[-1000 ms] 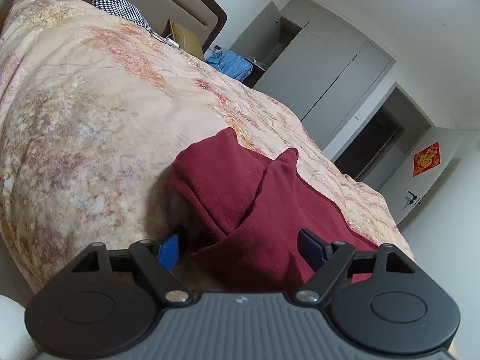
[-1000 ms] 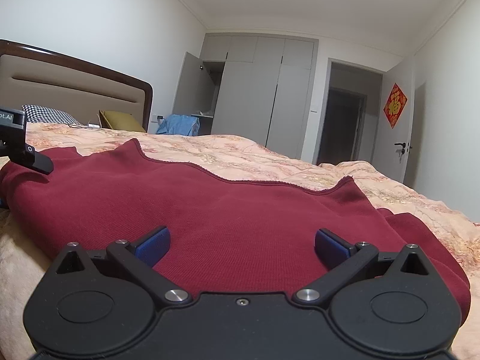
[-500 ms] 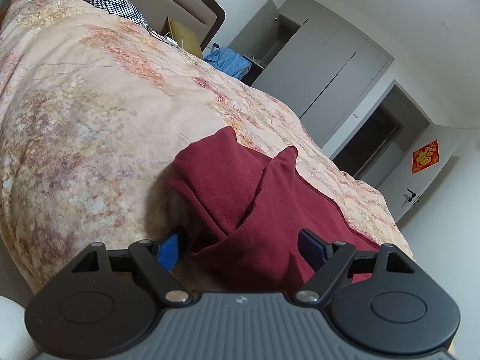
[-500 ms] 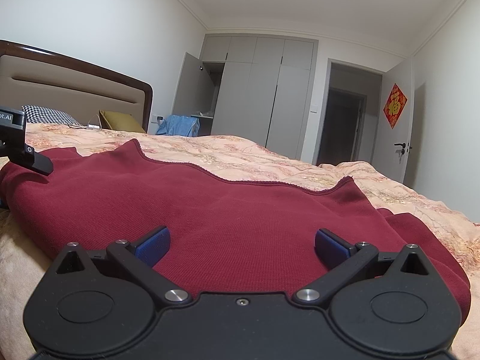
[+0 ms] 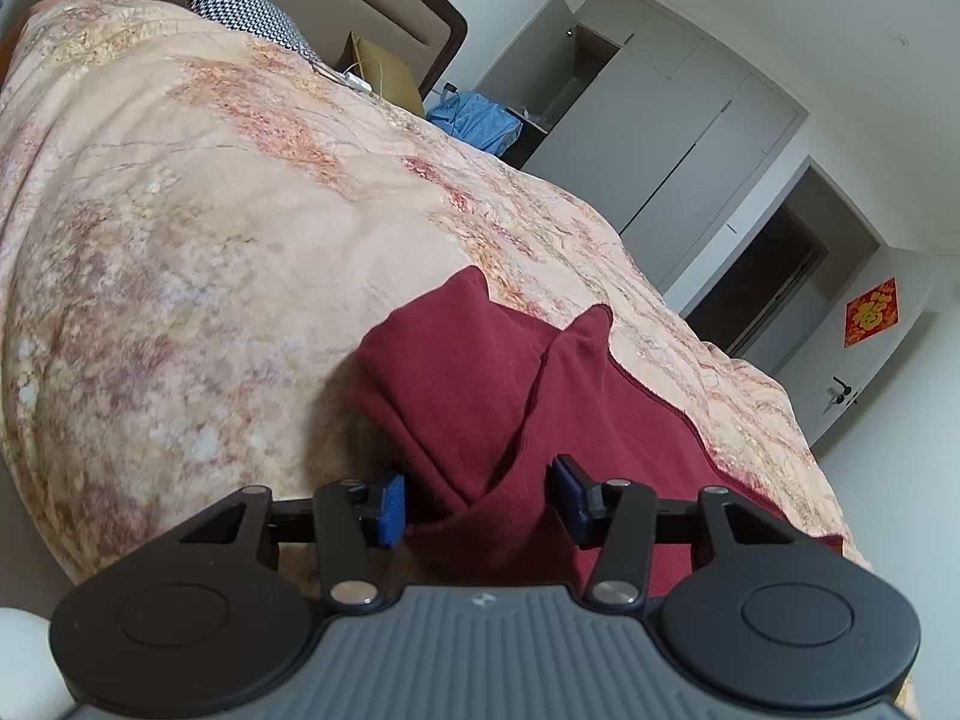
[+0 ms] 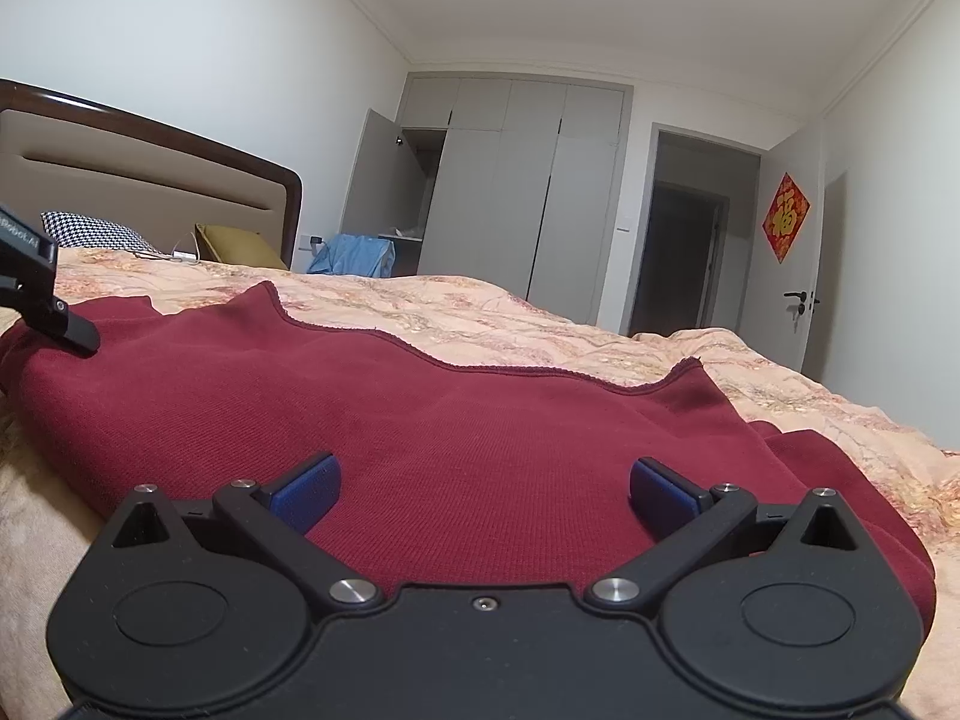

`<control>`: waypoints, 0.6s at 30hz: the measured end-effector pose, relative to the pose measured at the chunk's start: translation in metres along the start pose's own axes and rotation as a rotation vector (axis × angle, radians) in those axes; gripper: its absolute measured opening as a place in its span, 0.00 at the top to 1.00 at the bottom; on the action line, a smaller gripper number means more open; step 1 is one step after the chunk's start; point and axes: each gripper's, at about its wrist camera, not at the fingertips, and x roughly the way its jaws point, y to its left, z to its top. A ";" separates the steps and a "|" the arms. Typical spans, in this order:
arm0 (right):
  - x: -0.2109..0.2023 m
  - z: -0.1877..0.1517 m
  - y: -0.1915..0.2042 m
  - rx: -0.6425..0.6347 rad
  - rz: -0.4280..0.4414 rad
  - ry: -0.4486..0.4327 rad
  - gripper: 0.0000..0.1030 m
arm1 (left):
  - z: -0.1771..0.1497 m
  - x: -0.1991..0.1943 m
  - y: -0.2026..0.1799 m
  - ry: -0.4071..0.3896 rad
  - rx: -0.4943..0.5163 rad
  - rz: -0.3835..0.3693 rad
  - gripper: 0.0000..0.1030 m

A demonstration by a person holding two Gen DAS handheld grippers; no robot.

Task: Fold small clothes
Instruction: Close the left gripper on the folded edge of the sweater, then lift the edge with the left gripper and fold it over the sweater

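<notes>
A dark red knit garment (image 5: 480, 396) lies on the bed, with a folded corner bunched at its left end. It fills the middle of the right wrist view (image 6: 456, 420). My left gripper (image 5: 477, 507) straddles that bunched corner, its blue pads (image 5: 390, 507) partly closed around the fabric but still apart. My right gripper (image 6: 480, 489) is wide open, low over the garment's near edge, holding nothing. The left gripper's body shows at the far left of the right wrist view (image 6: 36, 294).
The bed carries a peach floral quilt (image 5: 210, 210) with a wooden headboard (image 6: 150, 180), a checked pillow (image 5: 246, 6) and a mustard cushion (image 6: 240, 243) at its head. Grey wardrobes (image 6: 516, 192), one door open, and a dark doorway (image 6: 684, 252) stand beyond. A blue cloth (image 6: 354, 255) lies by the wardrobe.
My left gripper's jaws have narrowed around the bunched corner of the garment. The right gripper and the garment have not moved.
</notes>
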 end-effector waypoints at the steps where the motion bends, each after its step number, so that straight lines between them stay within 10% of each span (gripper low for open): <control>1: 0.001 0.001 0.000 -0.003 -0.001 0.008 0.00 | 0.002 0.002 0.001 0.004 -0.006 -0.001 0.49; 7: 0.002 0.017 -0.012 0.030 0.031 0.061 0.00 | 0.009 0.007 -0.007 0.021 0.045 0.014 0.70; 18: -0.047 0.017 -0.068 0.080 -0.003 0.070 0.00 | 0.018 0.000 -0.061 -0.020 0.234 0.072 0.78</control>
